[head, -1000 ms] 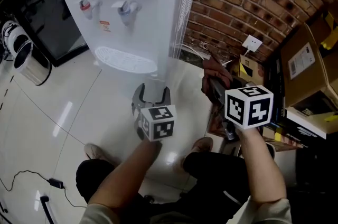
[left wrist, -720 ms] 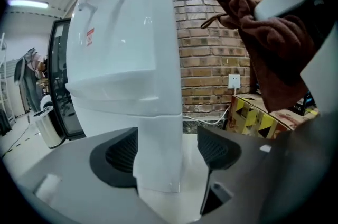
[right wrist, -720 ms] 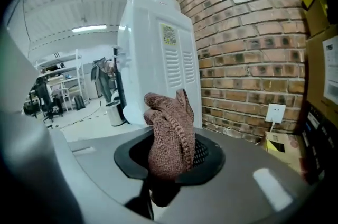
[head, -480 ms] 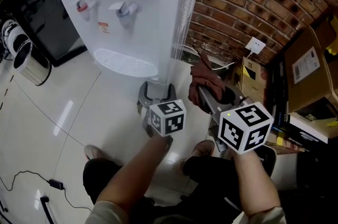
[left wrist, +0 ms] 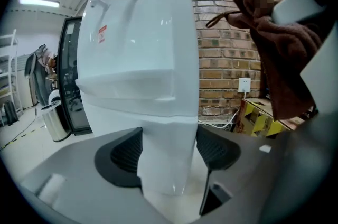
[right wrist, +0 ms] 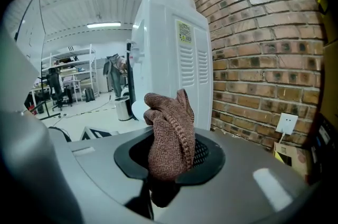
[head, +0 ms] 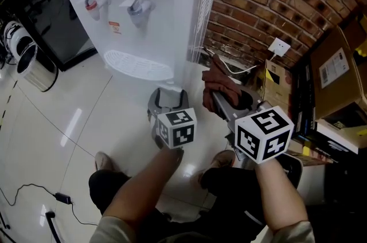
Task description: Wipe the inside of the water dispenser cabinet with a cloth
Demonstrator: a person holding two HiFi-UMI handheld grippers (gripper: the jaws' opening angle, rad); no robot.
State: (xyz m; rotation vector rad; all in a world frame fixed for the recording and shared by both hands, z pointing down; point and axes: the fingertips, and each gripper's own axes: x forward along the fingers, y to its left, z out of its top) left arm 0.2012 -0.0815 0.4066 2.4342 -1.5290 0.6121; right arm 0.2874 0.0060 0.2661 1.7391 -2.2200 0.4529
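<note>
The water dispenser (head: 143,1) stands between a bin (head: 31,67), left, and the brick wall (head: 269,1), right.

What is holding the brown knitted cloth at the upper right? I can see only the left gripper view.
Observer: The right gripper holds it. Its jaws are shut on the brown knitted cloth.
Operator: What is on the side wall of the tall white plastic water dispenser?
Observer: The right gripper view shows ventilation slots there, with a small yellowish label above them.
</note>
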